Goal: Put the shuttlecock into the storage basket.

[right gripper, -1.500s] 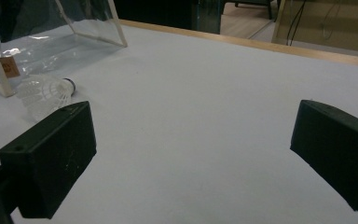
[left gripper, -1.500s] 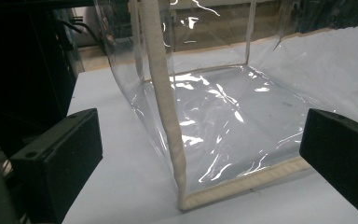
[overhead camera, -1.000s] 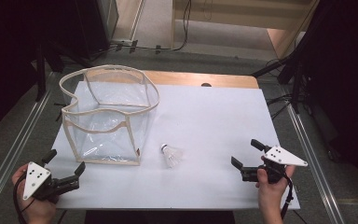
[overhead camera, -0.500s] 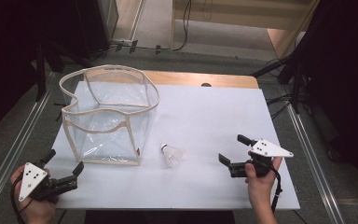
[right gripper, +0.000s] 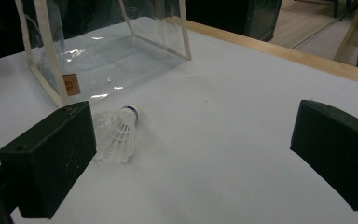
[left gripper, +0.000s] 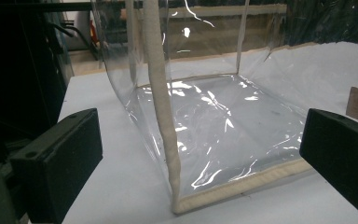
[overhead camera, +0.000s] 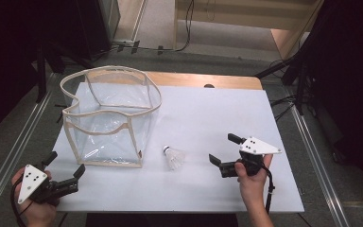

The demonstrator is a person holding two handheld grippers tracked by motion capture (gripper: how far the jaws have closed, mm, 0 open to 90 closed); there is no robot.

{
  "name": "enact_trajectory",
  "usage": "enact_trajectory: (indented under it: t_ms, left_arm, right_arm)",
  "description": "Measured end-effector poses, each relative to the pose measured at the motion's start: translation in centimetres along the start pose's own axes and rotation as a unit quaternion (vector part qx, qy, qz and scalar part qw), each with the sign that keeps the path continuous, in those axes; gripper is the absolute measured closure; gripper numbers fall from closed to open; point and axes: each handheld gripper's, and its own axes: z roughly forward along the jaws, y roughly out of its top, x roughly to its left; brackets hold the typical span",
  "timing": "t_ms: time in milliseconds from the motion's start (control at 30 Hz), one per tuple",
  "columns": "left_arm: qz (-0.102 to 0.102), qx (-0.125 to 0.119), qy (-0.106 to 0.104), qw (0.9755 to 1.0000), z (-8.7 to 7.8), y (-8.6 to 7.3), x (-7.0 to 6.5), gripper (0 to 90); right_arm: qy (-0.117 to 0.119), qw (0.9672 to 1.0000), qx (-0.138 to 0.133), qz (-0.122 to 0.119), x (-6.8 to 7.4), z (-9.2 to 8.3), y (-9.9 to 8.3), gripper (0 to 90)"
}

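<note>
Smooth white table (overhead camera: 217,113) bears feathery shuttlecock (overhead camera: 174,157), clear plastic bag (overhead camera: 109,118).

No text can be read; the small brown tag (right gripper: 70,84) on the clear bag (right gripper: 112,51) is too blurred.

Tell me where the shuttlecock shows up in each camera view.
High view: shuttlecock lies on the table, right of the clear bag, left of the right gripper.
Left gripper view: not in it.
Right gripper view: lower left, beside the left finger.
Shared landmark: the clear bag's cream-trimmed corner.
</note>
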Motion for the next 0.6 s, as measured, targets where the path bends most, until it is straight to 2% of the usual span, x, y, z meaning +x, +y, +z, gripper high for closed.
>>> enact_trajectory:
  t_ms: [600]
  left_arm:
    - [0.006,0.004,-0.002,1.0000,0.2,0.0,-0.1,0.0]
  right_arm:
    - [0.019,0.9998,0.008,-0.006,0.8,2.3,0.8,0.0]
